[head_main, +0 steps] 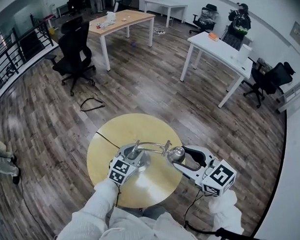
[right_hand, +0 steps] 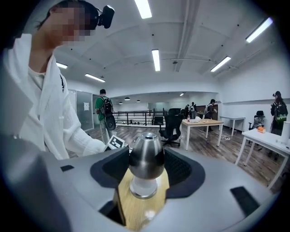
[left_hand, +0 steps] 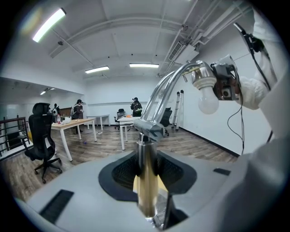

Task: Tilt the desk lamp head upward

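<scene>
A chrome desk lamp stands on a round yellow table (head_main: 140,125). My left gripper (head_main: 133,156) is shut on its upright post (left_hand: 147,172), just above the base (head_main: 141,164). The curved twin arm (head_main: 152,144) runs across to the egg-shaped metal head (head_main: 176,153). My right gripper (head_main: 180,158) is shut on that head (right_hand: 146,156), the pads on either side of it, with the white bulb (right_hand: 144,186) pointing down toward the table. In the left gripper view the head (left_hand: 202,78) and bulb (left_hand: 208,102) sit high at the upper right, with the right gripper behind them.
A black cable (head_main: 107,139) runs off the table's left side to the floor. A black office chair (head_main: 75,51) and a wooden desk (head_main: 121,20) stand farther back, white desks (head_main: 221,49) at right. A person's legs (head_main: 4,159) show at the left edge.
</scene>
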Motion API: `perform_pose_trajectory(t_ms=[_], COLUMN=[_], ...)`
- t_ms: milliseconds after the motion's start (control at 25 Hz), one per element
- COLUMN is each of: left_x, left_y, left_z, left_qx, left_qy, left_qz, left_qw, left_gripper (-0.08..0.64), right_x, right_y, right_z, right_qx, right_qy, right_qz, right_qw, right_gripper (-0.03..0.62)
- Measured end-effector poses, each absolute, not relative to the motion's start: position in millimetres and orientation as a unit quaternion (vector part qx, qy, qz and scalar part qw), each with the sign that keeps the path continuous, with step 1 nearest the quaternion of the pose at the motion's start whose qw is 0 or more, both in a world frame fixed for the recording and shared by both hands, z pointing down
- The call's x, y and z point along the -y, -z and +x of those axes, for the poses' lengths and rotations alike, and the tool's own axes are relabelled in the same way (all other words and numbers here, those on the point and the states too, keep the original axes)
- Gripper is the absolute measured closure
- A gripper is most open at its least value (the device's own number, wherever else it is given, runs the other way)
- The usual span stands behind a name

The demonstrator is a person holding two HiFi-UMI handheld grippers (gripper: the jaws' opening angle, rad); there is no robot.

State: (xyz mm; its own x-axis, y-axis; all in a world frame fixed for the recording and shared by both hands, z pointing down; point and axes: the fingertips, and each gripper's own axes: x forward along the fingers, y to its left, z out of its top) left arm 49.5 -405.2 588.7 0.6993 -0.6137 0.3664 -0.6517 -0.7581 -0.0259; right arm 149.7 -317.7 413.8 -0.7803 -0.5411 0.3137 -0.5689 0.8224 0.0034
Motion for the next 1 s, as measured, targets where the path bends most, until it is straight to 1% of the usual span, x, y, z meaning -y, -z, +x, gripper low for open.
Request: perform_pose_trajectory(t_ms=[440, 1000], left_x=[400.7, 403.0], left_y=[-590.7, -586.2], left_z=[46.5, 43.5], left_qx=[0.339, 0.334], left_qy=[-0.180, -0.186], left_qz=[0.922, 0.923], left_qw=[0.052, 0.049], left_gripper=[0.442, 0.442], right_x=[342.7, 371.3], right_y=[-354.2, -333.9], right_z=[86.9, 30.9], right_qx=[0.948, 0.930], right_qy=[-0.010, -0.005], right_qz=[0.260, 0.227], right_qw=[0.183, 0.290], right_gripper=[0.348, 0.348])
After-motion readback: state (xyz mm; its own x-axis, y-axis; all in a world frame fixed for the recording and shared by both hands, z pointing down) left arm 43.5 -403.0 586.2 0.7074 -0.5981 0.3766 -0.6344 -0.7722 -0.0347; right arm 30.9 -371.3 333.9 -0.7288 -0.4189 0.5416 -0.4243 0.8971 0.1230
